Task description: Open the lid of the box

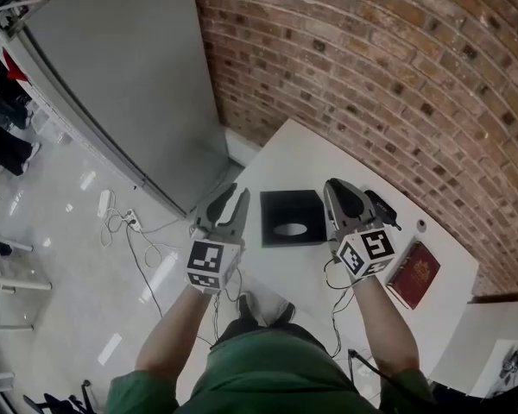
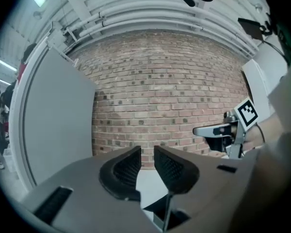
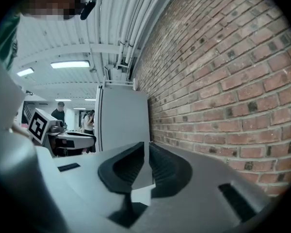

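A black box (image 1: pixel 292 217) with an oval opening in its top lies flat on the white table (image 1: pixel 293 158), its lid down. Both grippers hang well above the table and point level at the brick wall. In the head view my left gripper (image 1: pixel 235 195) is over the table's left edge, left of the box, with a clear gap between its jaws and nothing in it (image 2: pixel 147 152). My right gripper (image 1: pixel 337 184) is over the box's right side. Its jaws stand nearly closed with only a thin slit, also empty (image 3: pixel 146 147). Neither touches the box.
A red book (image 1: pixel 414 272) and a black item (image 1: pixel 382 207) lie on the table right of the box. The brick wall (image 1: pixel 371 59) runs behind the table. A tall grey panel (image 1: pixel 129 76) stands to the left, with cables (image 1: pixel 125 222) on the floor below it.
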Available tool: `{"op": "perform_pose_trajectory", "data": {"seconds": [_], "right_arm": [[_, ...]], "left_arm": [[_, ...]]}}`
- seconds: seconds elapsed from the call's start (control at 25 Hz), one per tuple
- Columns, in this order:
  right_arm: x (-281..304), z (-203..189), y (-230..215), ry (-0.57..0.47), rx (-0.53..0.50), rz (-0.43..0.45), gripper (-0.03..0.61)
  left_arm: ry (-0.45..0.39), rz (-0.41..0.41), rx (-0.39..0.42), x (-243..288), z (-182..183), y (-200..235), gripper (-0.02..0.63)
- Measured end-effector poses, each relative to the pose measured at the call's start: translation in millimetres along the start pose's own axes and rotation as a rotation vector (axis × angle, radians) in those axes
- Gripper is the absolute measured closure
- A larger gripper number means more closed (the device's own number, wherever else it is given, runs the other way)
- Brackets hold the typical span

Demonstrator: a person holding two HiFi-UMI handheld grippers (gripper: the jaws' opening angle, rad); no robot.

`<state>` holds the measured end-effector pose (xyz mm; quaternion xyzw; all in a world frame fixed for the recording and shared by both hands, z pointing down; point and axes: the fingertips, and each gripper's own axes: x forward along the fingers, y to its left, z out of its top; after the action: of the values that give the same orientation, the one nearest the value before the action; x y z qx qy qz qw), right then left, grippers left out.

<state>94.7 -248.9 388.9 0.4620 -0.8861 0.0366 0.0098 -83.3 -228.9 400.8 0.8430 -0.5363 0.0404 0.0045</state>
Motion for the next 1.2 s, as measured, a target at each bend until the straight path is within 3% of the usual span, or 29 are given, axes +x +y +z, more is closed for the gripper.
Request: {"op": "perform_pose_trajectory", "data": {"seconds": [0.6, 0.84, 1.2], "right_arm": [[-39, 77, 38, -0.157, -0.104, -0.036, 0.568], [-50, 91, 43, -0.195, -0.061, -0.046, 0.574], [-60, 101, 52, -0.214, -0.09, -0.052, 0.574]], "left_arm": [[-0.174, -0.049, 0.071, -29, 75, -26, 0.58], [-0.174, -0.074, 0.069, -43, 97, -41, 0.581], [-0.209, -0.084, 0.068, -54, 112, -49, 0.589]]}}
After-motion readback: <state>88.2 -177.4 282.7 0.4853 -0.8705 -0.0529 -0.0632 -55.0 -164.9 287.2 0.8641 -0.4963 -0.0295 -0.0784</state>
